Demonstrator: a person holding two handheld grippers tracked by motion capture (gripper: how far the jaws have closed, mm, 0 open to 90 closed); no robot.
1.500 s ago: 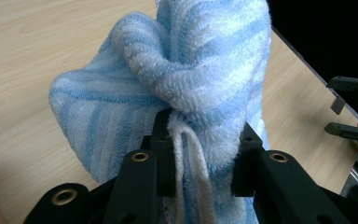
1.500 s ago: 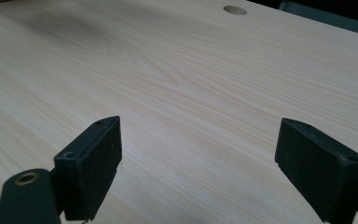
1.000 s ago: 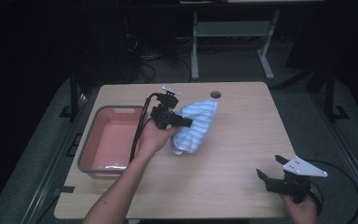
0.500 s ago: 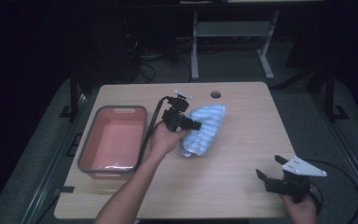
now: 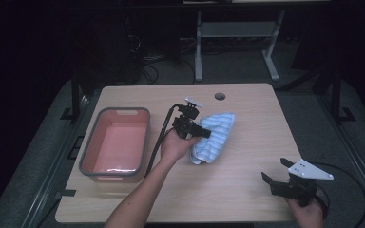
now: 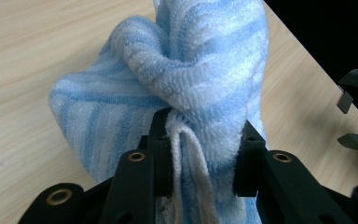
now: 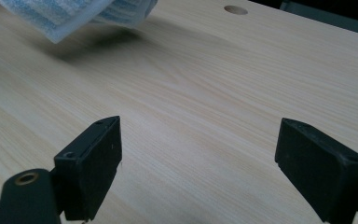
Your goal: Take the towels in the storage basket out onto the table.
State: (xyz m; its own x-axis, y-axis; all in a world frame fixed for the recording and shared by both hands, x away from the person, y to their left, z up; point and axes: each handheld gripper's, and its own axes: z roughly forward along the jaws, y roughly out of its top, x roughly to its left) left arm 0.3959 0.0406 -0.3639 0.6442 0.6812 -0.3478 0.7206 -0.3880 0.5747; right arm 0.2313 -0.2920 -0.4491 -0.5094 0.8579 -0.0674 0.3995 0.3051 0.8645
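Observation:
A blue and white striped towel (image 5: 215,135) hangs bunched over the middle of the wooden table (image 5: 247,104). My left gripper (image 5: 203,135) is shut on a fold of it, and the left gripper view shows the towel (image 6: 186,88) pinched between both jaws, gripper (image 6: 204,154). In the right gripper view the towel's edge (image 7: 74,14) hovers clear of the tabletop with a shadow under it. My right gripper (image 5: 276,173) rests near the table's front right corner, open with nothing between its jaws, gripper (image 7: 198,154).
A pink tub with a grey rim (image 5: 116,145) sits on the left part of the table. A round cable hole (image 5: 219,96) is near the back edge. Metal stand legs (image 5: 198,57) rise behind the table.
My left gripper has carried the towel to the right and toward the front of the table. The right gripper has stayed still.

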